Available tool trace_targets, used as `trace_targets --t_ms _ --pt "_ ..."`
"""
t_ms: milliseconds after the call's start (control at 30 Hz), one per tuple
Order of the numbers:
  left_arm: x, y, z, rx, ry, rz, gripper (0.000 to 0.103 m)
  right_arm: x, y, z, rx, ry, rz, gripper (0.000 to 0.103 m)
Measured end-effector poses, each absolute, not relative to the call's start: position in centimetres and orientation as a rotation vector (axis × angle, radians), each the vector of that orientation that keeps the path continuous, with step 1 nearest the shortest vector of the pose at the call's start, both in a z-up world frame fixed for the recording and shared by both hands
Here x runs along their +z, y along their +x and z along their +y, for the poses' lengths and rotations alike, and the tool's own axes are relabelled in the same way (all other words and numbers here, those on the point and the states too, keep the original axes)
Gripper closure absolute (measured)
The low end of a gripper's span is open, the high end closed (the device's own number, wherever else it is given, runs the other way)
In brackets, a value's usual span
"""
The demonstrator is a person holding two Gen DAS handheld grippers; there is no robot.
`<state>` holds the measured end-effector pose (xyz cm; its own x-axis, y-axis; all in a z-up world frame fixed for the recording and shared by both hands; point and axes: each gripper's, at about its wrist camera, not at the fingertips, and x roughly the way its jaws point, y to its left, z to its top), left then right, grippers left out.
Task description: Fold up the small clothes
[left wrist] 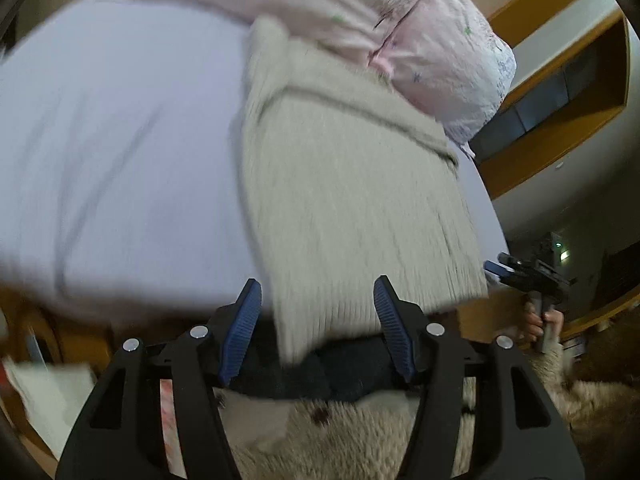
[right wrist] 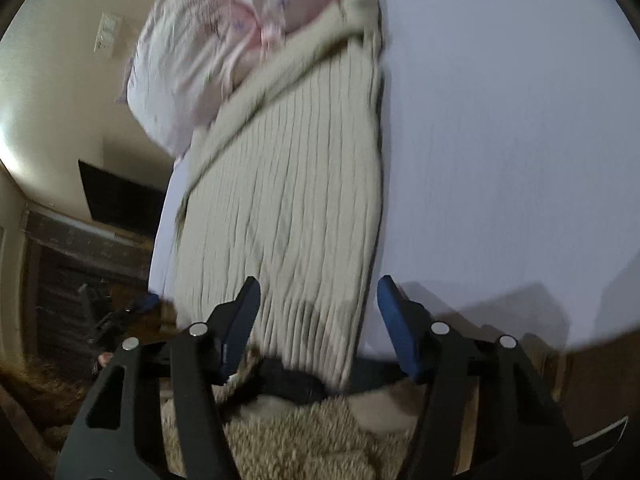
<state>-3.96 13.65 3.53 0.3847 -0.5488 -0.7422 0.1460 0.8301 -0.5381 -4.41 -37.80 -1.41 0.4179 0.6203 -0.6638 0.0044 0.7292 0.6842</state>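
A beige ribbed knit garment (left wrist: 352, 200) lies folded lengthwise on the pale lilac sheet (left wrist: 120, 140), its near hem hanging over the edge. It also shows in the right wrist view (right wrist: 304, 200). My left gripper (left wrist: 316, 320) is open, its blue pads either side of the hem, nothing held. My right gripper (right wrist: 316, 320) is open too, the hem between its fingers but not pinched. The right gripper also appears in the left wrist view (left wrist: 520, 276), held in a hand at the right.
A pink and white patterned cloth pile (left wrist: 400, 28) lies at the garment's far end, also in the right wrist view (right wrist: 208, 48). A shaggy beige rug (right wrist: 304, 440) covers the floor below. Wooden shelving (left wrist: 560, 100) stands to the right. A dark screen (right wrist: 120, 200) hangs on the wall.
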Motion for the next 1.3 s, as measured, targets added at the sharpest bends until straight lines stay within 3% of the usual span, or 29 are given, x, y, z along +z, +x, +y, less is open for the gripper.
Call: trace_targets --t_ms 267,567,633,667,700,800,1067,1200,1300 --pt "-1.5 -4.5 13.6 -0.458 -0.581 1.168 0.044 -1.7 -6.3 -36.9 0.405 0.673 1.132 0.043" --pt "-2.5 -3.5 12.2 -0.519 -0.662 1.164 0.046 -4.7 -6.6 -37.7 0.452 0.865 1.209 0.042" --pt "-2.3 -3.6 12.3 -0.535 -0.695 1.146 0.061 -5.8 -6.0 -37.7 0.487 0.912 1.208 0.061" --pt "-2.2 -3.6 12.3 -0.539 -0.713 1.137 0.077 -6.3 -5.7 -37.8 0.506 0.943 1.204 0.083" --pt "-2.3 -3.7 12.5 -0.543 -0.732 1.127 0.094 -6.9 -5.5 -37.9 0.511 0.959 1.215 0.088" --pt "-1.2 -3.6 12.3 -0.576 -0.769 1.073 0.095 -6.2 -5.9 -37.8 0.536 0.926 1.185 0.096" --pt "7.2 3.6 11.5 -0.6 -0.663 0.851 0.096 6.1 -1.4 -38.6 0.634 0.73 0.786 0.097" --pt "11.0 11.6 12.2 -0.479 -0.677 0.69 0.096 11.8 6.3 -38.5 0.57 0.624 0.549 0.097" --pt "10.7 19.1 11.5 -0.352 -0.643 0.666 0.095 11.5 14.5 -39.0 0.442 0.659 0.477 0.097"
